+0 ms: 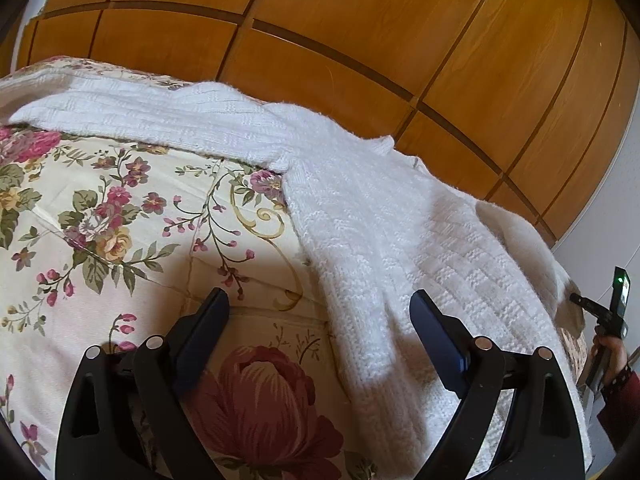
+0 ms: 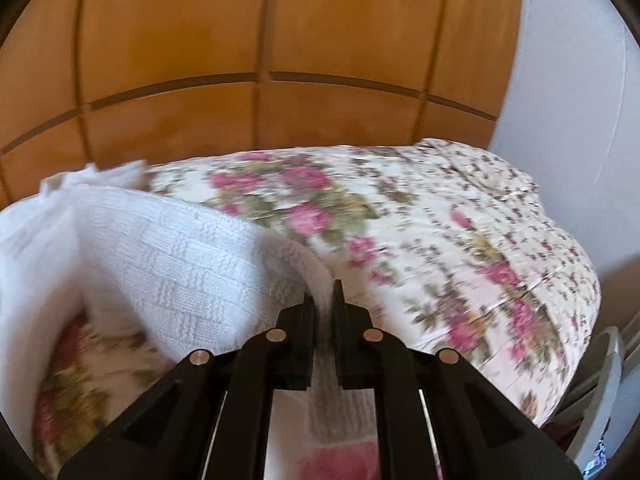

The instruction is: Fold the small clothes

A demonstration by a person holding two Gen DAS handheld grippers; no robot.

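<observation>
A white knitted sweater (image 1: 384, 232) lies on a floral bedspread (image 1: 120, 216), one sleeve stretched out to the far left. My left gripper (image 1: 320, 300) is open and empty, hovering over the sweater's left edge. My right gripper (image 2: 323, 292) is shut on the sweater's hem (image 2: 320, 276) and lifts it, so the knit (image 2: 176, 256) curls up off the bedspread (image 2: 440, 232). The right gripper also shows at the far right in the left wrist view (image 1: 608, 316), held by a hand.
A wooden wardrobe (image 1: 360, 40) stands right behind the bed. A white wall (image 2: 568, 80) is at the right. The bed's right edge (image 2: 576, 360) drops off to a chair frame (image 2: 600, 384).
</observation>
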